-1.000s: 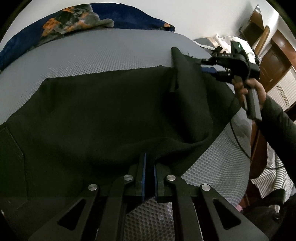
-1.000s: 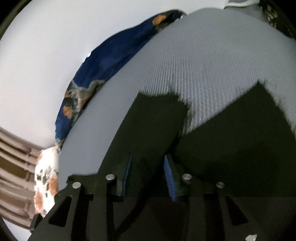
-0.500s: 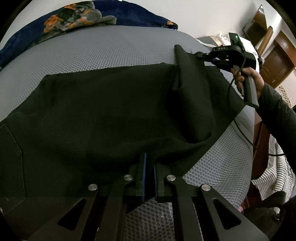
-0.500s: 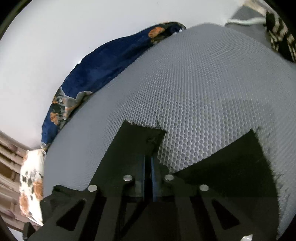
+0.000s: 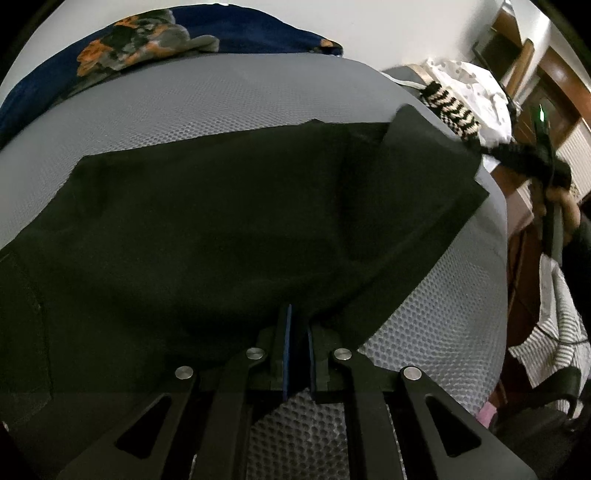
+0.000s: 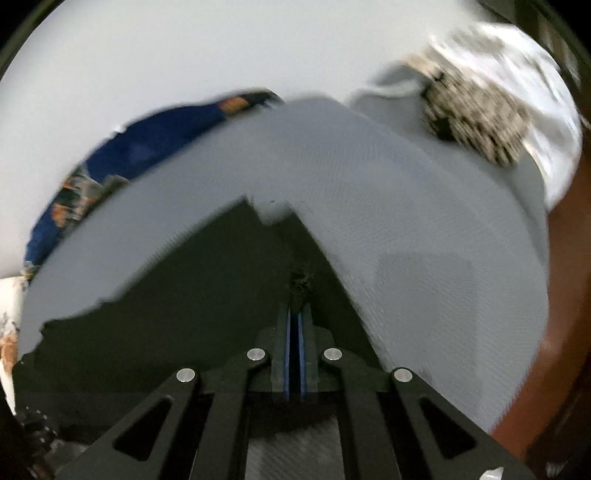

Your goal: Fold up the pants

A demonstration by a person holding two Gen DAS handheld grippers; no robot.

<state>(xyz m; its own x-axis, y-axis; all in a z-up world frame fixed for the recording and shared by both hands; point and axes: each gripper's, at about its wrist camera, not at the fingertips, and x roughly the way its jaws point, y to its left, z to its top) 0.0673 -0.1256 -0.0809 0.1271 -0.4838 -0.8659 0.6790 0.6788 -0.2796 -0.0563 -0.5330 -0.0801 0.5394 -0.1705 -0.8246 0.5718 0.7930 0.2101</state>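
Black pants (image 5: 207,229) lie spread across a grey mesh mattress (image 5: 192,99). My left gripper (image 5: 297,314) is shut on the near edge of the pants. My right gripper (image 6: 295,310) is shut on a corner of the pants (image 6: 192,302) and holds it stretched out. In the left wrist view the right gripper (image 5: 484,149) shows at the far right, held by a hand, with the cloth pulled taut toward it. The right wrist view is blurred by motion.
A dark blue patterned blanket (image 5: 155,33) lies at the far edge of the mattress against a white wall. A black-and-white patterned item (image 5: 452,110) and white cloth (image 5: 469,81) sit at the right end. Wooden furniture (image 5: 554,74) stands beyond the right edge.
My right gripper closed on the pants corner, then pulled it out to the right, flattening the raised fold. The left gripper has stayed shut on the near edge.
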